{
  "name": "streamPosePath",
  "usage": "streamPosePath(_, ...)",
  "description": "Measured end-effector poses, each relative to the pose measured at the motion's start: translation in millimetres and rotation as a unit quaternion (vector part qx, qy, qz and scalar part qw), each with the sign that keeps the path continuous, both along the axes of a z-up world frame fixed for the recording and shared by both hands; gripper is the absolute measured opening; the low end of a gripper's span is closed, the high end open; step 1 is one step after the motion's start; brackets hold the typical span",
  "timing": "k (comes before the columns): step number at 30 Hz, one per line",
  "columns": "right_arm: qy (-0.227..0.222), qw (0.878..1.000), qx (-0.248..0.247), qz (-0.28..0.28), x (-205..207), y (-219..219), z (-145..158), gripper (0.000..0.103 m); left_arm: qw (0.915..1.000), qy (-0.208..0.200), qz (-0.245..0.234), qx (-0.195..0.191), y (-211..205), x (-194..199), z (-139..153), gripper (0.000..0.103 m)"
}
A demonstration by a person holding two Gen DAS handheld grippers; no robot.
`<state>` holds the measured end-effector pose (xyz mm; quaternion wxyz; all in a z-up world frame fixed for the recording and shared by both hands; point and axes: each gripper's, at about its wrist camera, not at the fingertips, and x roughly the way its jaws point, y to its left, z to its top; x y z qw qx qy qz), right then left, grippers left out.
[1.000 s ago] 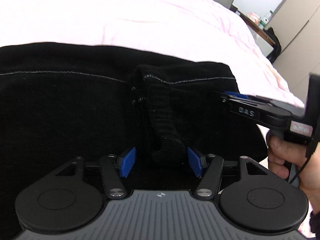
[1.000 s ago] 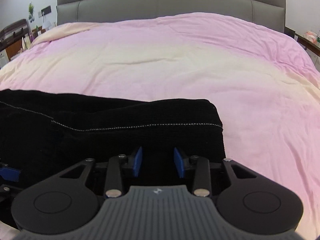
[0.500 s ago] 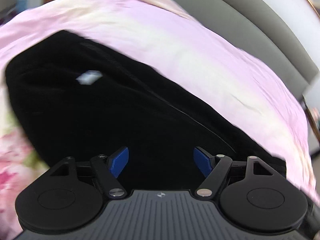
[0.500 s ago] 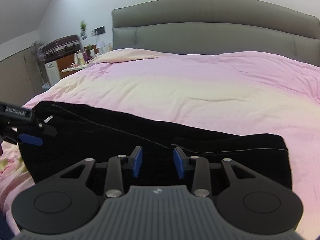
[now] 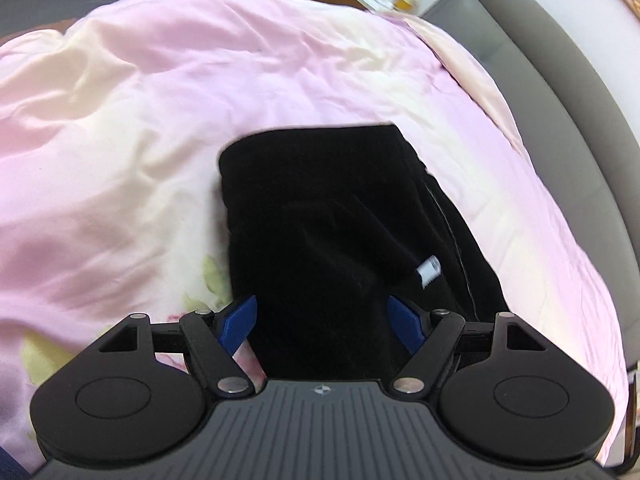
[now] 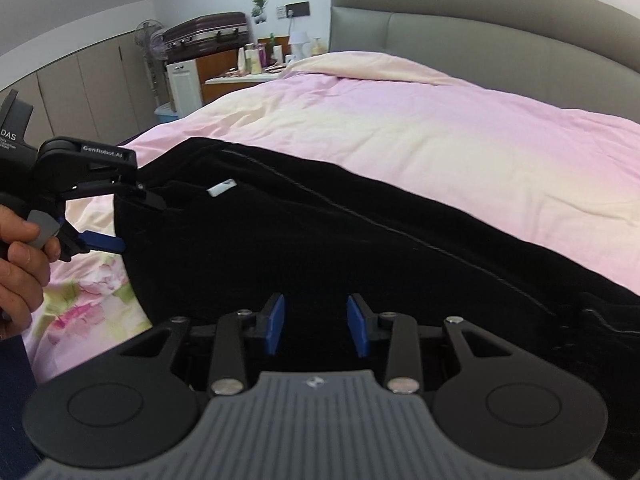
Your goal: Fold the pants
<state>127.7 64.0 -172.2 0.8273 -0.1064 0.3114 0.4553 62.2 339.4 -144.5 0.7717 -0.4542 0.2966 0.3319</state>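
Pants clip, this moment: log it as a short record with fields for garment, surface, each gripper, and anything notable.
garment: black pants, lying across the bed
surface: pink duvet
left gripper: jaws wide apart, at one end of the pants, fabric between them
right gripper: jaws part open over the pants; contact cannot be told
notable: white label showing near the left gripper
background: grey headboard

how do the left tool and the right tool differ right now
The left tool has its blue pads spread wide; the right tool has them closer together, though also parted. The left tool sits at the end of the black pants near the white tag; the right tool sits along their length. Both point over the pants, with dark cloth between the pads.
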Motion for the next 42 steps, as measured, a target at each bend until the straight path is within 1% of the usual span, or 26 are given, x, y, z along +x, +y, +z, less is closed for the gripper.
streamPosePath(3,0.009,1.0,-0.006,0.011,-3,16,-5,0.033,0.9997,0.004,0.024,-0.005,10,-5,-6,0.088)
streamPosePath(6,0.014,1.0,-0.016,0.019,-4,33,-9,0.033,0.9981,-0.003,0.045,-0.041,21,-10,-21,0.088)
streamPosePath(8,0.017,0.999,-0.029,0.02,-3,43,-14,0.031,0.9965,-0.021,0.055,-0.059,26,-14,-29,0.089)
streamPosePath(9,0.02,0.999,-0.033,0.021,-2,47,-17,0.026,0.9962,-0.027,0.057,-0.06,27,-13,-32,0.089)
streamPosePath(10,0.025,0.999,-0.037,0.024,-2,52,-20,0.018,0.9962,-0.031,0.057,-0.057,28,-11,-32,0.089)
streamPosePath(11,0.032,0.998,-0.041,0.03,-2,57,-25,0.015,0.9963,-0.037,0.056,-0.054,27,-11,-31,0.088)
streamPosePath(12,0.034,0.998,-0.045,0.033,-2,60,-29,0.013,0.9962,-0.045,0.053,-0.051,26,-9,-31,0.086)
streamPosePath(14,0.039,0.997,-0.061,0.036,-2,65,-39,0.011,0.9962,-0.065,0.035,-0.046,27,-1,-34,0.073)
streamPosePath(15,0.045,0.996,-0.071,0.035,-2,67,-45,0.012,0.9973,-0.059,0.026,-0.035,24,3,-32,0.073)
streamPosePath(16,0.054,0.995,-0.077,0.032,0,69,-50,0.012,0.9981,-0.055,0.018,-0.022,22,6,-30,0.07)
streamPosePath(17,0.062,0.995,-0.076,0.027,2,68,-53,0.012,0.9985,-0.051,0.011,-0.014,19,8,-28,0.06)
streamPosePath(18,0.068,0.995,-0.073,0.023,4,68,-54,0.012,0.999,-0.044,0.008,-0.004,18,8,-27,0.055)
streamPosePath(19,0.073,0.995,-0.07,0.021,5,67,-53,0.012,0.9991,-0.041,0.006,0.001,18,8,-26,0.052)
streamPosePath(21,0.075,0.995,-0.068,0.023,6,65,-49,0.012,0.9989,-0.046,0.001,0.01,16,7,-24,0.049)
streamPosePath(23,0.068,0.995,-0.068,0.029,5,60,-45,0.014,0.9979,-0.048,-0.015,0.042,7,8,-15,0.048)
streamPosePath(25,0.064,0.995,-0.065,0.029,5,51,-43,0.018,0.9945,-0.053,-0.038,0.082,-4,11,-3,0.047)
streamPosePath(28,0.068,0.996,-0.051,0.016,5,32,-39,0.018,0.9849,-0.067,-0.075,0.141,-23,16,14,0.047)
streamPosePath(31,0.07,0.997,-0.038,0.003,6,10,-34,0.018,0.9726,-0.075,-0.111,0.19,-41,22,26,0.046)
streamPosePath(35,0.072,0.997,-0.019,-0.023,9,-20,-27,0.019,0.9556,-0.073,-0.154,0.24,-63,29,35,0.046)
streamPosePath(37,0.077,0.996,-0.003,-0.039,11,-36,-24,0.019,0.9452,-0.069,-0.177,0.266,-75,33,38,0.046)
streamPosePath(39,0.082,0.995,0.011,-0.058,12,-50,-20,0.019,0.9301,-0.063,-0.206,0.298,-88,39,39,0.046)
streamPosePath(40,0.084,0.994,0.018,-0.067,14,-56,-18,0.019,0.9204,-0.062,-0.224,0.314,-96,42,40,0.046)
streamPosePath(42,0.087,0.992,0.034,-0.086,18,-72,-12,0.02,0.8967,-0.061,-0.266,0.349,-114,47,39,0.046)
